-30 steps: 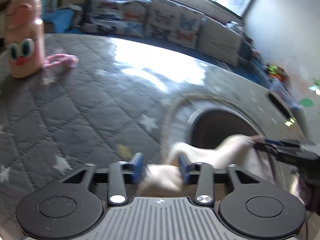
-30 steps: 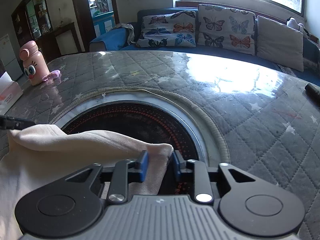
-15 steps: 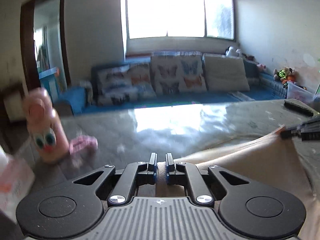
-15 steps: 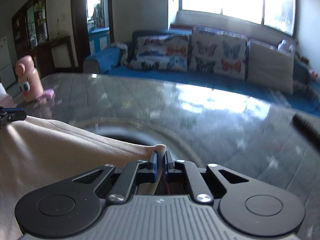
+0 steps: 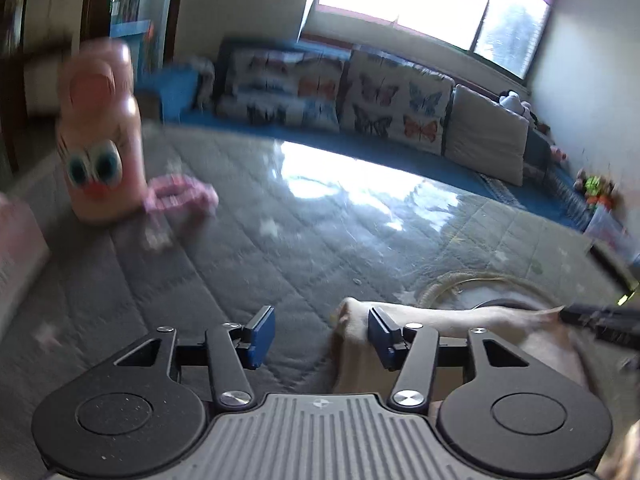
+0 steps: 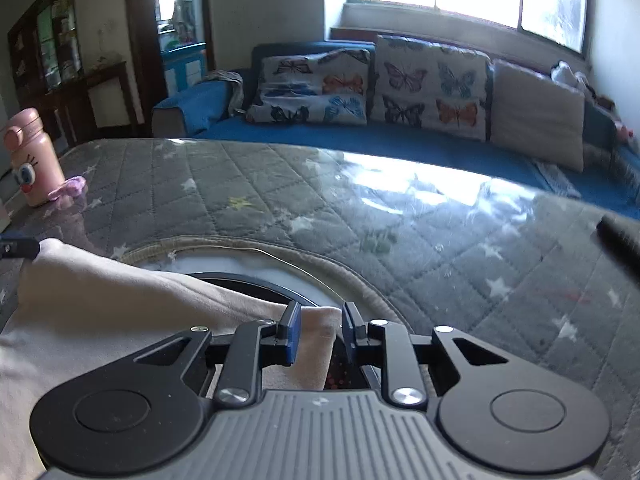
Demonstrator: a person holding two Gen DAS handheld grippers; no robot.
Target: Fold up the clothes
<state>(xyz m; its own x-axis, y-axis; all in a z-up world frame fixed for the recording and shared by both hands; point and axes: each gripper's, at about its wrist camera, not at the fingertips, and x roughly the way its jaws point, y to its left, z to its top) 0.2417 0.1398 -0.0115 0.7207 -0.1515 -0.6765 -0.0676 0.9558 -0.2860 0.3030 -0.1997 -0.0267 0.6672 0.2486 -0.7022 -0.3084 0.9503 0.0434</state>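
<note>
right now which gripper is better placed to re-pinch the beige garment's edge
Right, probably. The right gripper has just been opening, yet the beige garment fold remains between its pads. The left gripper opened wider, and the cloth sits against only one pad.

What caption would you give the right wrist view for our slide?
Right gripper with jaws just opened, the beige garment's folded corner loose between them, laid over the quilted table cover.

Motion is smearing the pink bottle and the pink cloth beside it in the left wrist view. The beige garment is running off the frame's left edge, covering part of the dark round opening in the worktop.
</note>
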